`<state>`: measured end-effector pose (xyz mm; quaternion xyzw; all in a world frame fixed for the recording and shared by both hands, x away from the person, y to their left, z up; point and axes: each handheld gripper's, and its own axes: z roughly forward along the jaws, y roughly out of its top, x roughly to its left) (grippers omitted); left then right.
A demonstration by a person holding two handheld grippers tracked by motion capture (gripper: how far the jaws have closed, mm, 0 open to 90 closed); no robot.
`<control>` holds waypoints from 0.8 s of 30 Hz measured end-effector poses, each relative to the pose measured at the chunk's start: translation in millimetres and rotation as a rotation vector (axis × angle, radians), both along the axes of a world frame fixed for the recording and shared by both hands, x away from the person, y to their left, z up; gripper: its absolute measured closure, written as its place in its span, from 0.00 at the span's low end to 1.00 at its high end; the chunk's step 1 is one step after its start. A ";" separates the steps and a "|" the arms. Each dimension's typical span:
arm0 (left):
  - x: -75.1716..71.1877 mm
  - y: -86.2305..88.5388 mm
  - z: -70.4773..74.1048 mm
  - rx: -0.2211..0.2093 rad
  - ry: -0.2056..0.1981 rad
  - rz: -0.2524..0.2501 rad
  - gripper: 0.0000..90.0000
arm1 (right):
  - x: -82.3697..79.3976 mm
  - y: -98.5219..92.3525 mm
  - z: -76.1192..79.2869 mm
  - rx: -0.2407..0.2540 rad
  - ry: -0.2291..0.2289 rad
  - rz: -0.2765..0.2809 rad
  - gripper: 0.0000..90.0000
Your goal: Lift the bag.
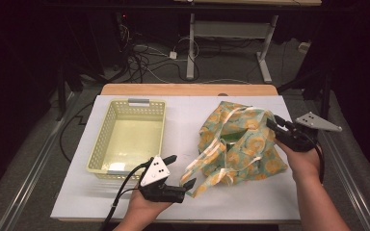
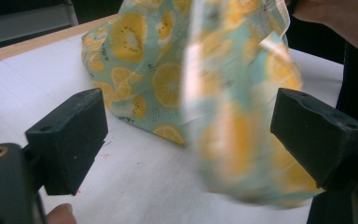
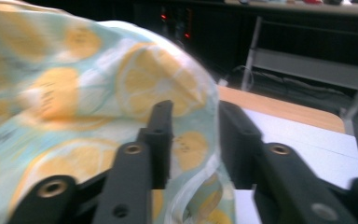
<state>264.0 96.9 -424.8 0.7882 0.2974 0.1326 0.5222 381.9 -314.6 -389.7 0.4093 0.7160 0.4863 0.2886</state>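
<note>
Left gripper (image 1: 180,171) jaws wide, right gripper (image 3: 191,140) pinching fruit-print bag (image 1: 241,144)

One white table (image 1: 183,202), holding one pale yellow plastic basket (image 1: 107,126) and one fabric bag (image 1: 243,144) printed with orange slices. Two hand-held grippers: the left gripper (image 1: 180,171) and the right gripper (image 1: 275,121). Two hands, one on each gripper
</note>
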 end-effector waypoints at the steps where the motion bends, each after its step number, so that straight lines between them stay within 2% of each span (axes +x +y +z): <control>1: 0.2 0.3 -0.3 0.000 0.003 0.004 0.09 | -7.3 0.1 1.3 0.008 -0.006 0.010 0.70; 7: -3.4 7.4 0.7 -0.011 -0.005 0.023 0.08 | -51.6 -1.9 7.6 0.027 -0.053 0.064 0.53; 12: -6.3 17.3 -1.4 0.013 0.004 0.046 0.08 | -81.9 -6.6 2.6 0.030 -0.063 0.078 0.42; 14: -7.3 20.9 -2.2 0.029 0.020 0.055 0.03 | -89.6 -8.5 -2.8 0.024 -0.051 0.083 0.36; 18: -11.8 30.9 -5.1 0.059 0.037 0.082 0.00 | -99.6 -9.6 -19.4 0.017 -0.013 0.088 0.23; 21: -16.4 40.6 -8.7 0.069 0.042 0.113 0.00 | -100.0 -9.9 -34.9 0.016 0.031 0.098 0.11; 23: -18.4 46.9 -10.9 0.092 0.034 0.135 0.00 | -97.9 -9.6 -44.8 0.012 0.064 0.088 0.03; 24: -19.0 49.9 -12.1 0.089 0.040 0.146 0.00 | -96.4 -9.4 -49.6 0.003 0.078 0.078 0.00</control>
